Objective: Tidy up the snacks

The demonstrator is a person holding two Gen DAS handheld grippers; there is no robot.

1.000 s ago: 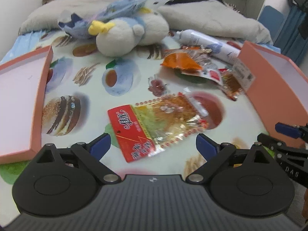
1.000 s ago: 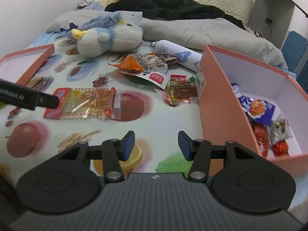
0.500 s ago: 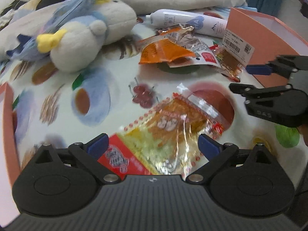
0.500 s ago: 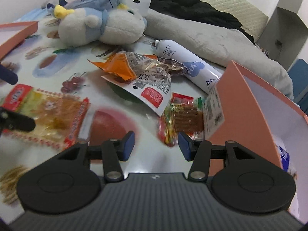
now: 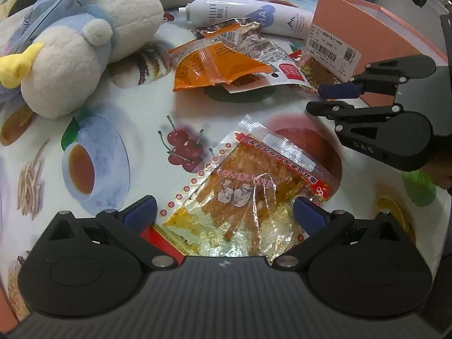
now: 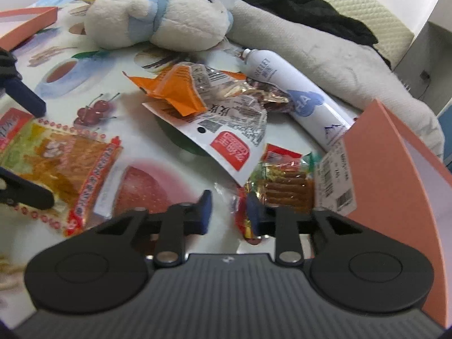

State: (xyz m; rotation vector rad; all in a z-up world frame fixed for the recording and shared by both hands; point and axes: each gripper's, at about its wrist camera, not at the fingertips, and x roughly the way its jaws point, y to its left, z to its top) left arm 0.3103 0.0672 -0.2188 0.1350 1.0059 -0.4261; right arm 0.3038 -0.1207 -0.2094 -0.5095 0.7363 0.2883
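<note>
The left gripper (image 5: 224, 212) is spread wide, and between its two blue fingertips lies the clear packet of orange strips (image 5: 248, 195) with a red border, flat on the printed cloth (image 5: 135, 104); the fingertips stand on each side of the packet and I cannot tell if they touch it. The right gripper (image 6: 227, 209) is also apart, but with a narrower gap, and it is low over the small packet of brown sticks (image 6: 285, 189), which lies just beside the wall of the orange box (image 6: 395, 169) with a barcode label. Its right fingertip is on the near edge of this small packet, and the left one stands over the bare cloth. Behind them, a pile of an orange packet (image 6: 175, 90) and a white and red packet (image 6: 226, 130) lies in the middle of the cloth, touching a white tube (image 6: 293, 96). A plush toy (image 6: 169, 22) lies farther back, and a grey blanket (image 6: 353, 65) is behind the tube.
</note>
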